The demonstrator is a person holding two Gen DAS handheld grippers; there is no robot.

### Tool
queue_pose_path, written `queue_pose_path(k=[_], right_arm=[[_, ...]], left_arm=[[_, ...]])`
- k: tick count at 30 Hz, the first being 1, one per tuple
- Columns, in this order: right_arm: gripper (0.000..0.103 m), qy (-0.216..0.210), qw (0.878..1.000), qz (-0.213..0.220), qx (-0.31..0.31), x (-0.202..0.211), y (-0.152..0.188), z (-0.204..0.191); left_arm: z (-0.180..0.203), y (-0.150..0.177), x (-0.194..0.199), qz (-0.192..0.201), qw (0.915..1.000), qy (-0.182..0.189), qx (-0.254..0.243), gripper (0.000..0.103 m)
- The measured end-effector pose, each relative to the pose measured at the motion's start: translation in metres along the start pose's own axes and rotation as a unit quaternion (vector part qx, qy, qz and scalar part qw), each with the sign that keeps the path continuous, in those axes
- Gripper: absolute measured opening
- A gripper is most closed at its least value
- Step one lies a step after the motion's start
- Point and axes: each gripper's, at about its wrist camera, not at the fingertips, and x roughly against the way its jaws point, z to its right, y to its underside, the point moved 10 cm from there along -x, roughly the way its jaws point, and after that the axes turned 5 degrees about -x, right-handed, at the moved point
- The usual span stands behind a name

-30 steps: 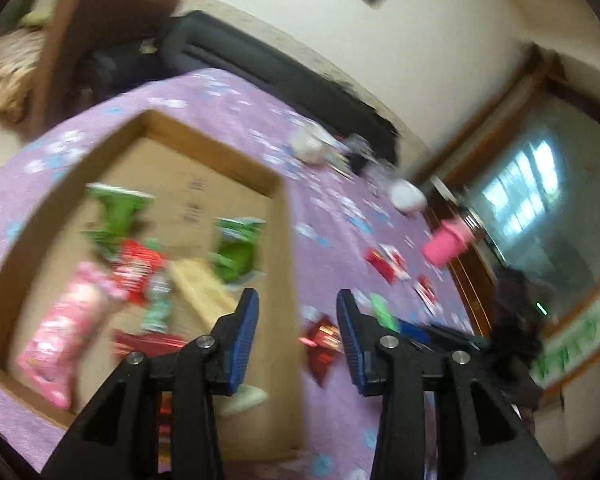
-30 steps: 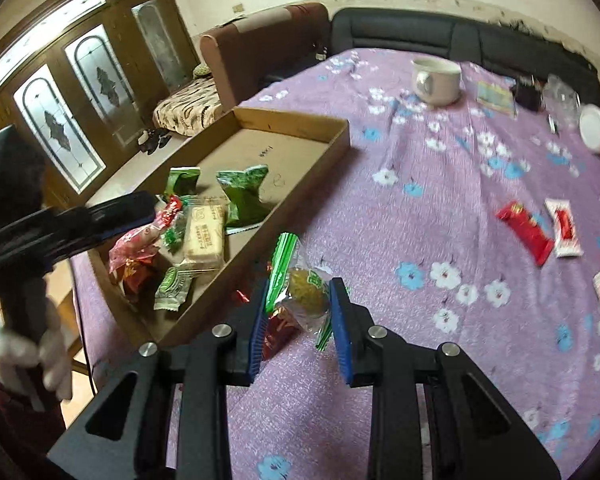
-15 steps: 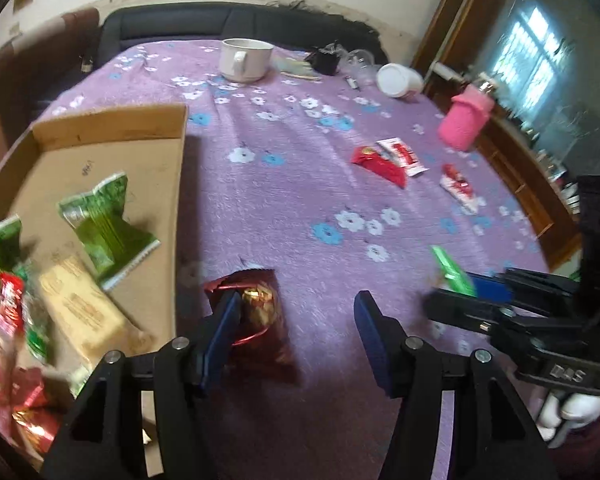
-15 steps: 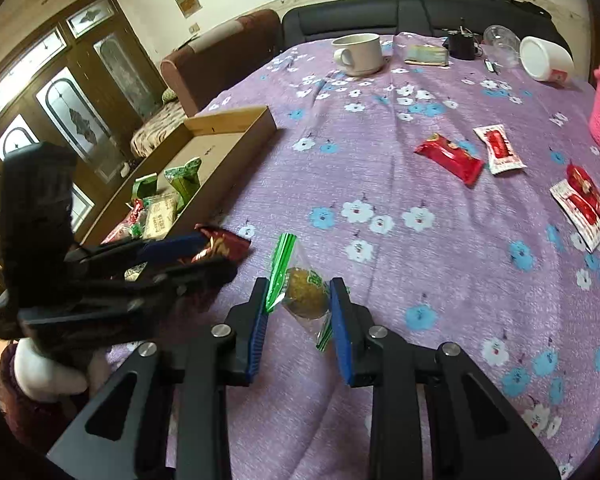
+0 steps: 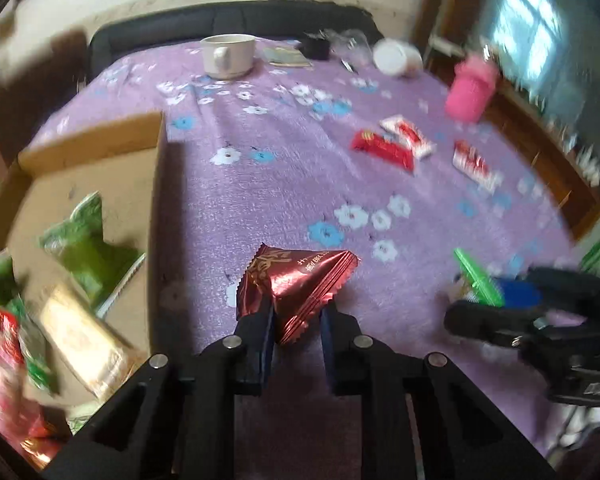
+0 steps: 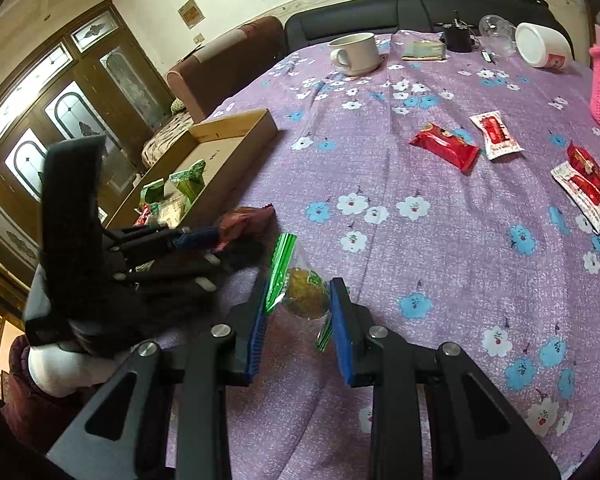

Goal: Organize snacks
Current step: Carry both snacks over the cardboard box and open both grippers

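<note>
A: What is seen at the left?
B: A cardboard box [image 5: 100, 148] of snacks is set on the purple desk [image 5: 280, 168]. Beside it, a dark red packet [image 5: 300, 280] is clamped in the closed left claw [image 5: 296, 320].
A: And to the right?
B: A clear green-edged cookie bag [image 6: 300, 288] is pinched in the nearly closed right claw [image 6: 300, 312], just above the desk.

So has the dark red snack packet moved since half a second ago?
Yes. The dark red packet lay flat on the purple tablecloth beside the cardboard box; now the left gripper is shut on it, tilted up off the cloth.
</note>
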Motion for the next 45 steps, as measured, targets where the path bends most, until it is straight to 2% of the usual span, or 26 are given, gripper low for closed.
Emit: queue_pose_path(k=[6, 11, 14, 17, 19, 25, 31, 34, 36, 37, 41, 42, 45], right_arm=[[0.032, 0.004, 1.000, 0.002, -0.002, 0.002, 0.000, 0.002], [0.032, 0.000, 1.000, 0.007, 0.006, 0.006, -0.005, -0.007], [0.032, -0.005, 1.000, 0.009, 0.021, 0.007, -0.011, -0.020], [0.032, -0.015, 0.999, 0.005, 0.040, 0.001, -0.018, -0.042], [0.032, -0.023, 0.998, 0.000, 0.053, -0.005, -0.022, -0.059], [0.032, -0.041, 0.992, -0.024, 0.117, -0.040, -0.034, -0.130], [0.032, -0.051, 0.987, -0.065, 0.138, -0.097, -0.048, -0.179], [0.033, -0.042, 0.986, -0.074, 0.142, -0.122, -0.056, -0.190], [0.034, -0.037, 0.987, -0.080, 0.137, -0.137, -0.060, -0.191], [0.035, -0.034, 0.988, -0.079, 0.132, -0.142, -0.063, -0.190], [0.043, -0.039, 0.991, -0.066, 0.109, -0.140, -0.069, -0.185], [0.047, -0.041, 0.992, -0.059, 0.105, -0.135, -0.072, -0.184], [0.048, -0.043, 0.994, -0.042, 0.093, -0.118, -0.078, -0.176]], left_arm=[[0.002, -0.003, 0.014, 0.022, 0.9993, 0.022, 0.019, 0.019], [-0.008, -0.015, 0.051, 0.065, 0.9947, 0.053, 0.059, 0.019], [-0.036, -0.018, 0.081, 0.096, 0.9903, 0.045, 0.090, 0.019], [-0.070, -0.013, 0.094, 0.110, 0.9859, 0.028, 0.123, 0.019], [-0.097, -0.006, 0.096, 0.110, 0.9827, 0.013, 0.148, 0.019], [-0.162, 0.012, 0.088, 0.100, 0.9711, 0.002, 0.217, 0.019], [-0.192, 0.017, 0.086, 0.104, 0.9606, 0.017, 0.257, 0.021], [-0.195, 0.018, 0.087, 0.111, 0.9570, 0.033, 0.266, 0.028], [-0.194, 0.017, 0.089, 0.119, 0.9556, 0.040, 0.267, 0.048], [-0.195, 0.018, 0.091, 0.122, 0.9551, 0.039, 0.267, 0.053], [-0.191, 0.018, 0.101, 0.139, 0.9536, 0.048, 0.263, 0.059], [-0.190, 0.018, 0.104, 0.142, 0.9539, 0.045, 0.261, 0.063], [-0.182, 0.013, 0.114, 0.147, 0.9540, 0.029, 0.259, 0.068]])
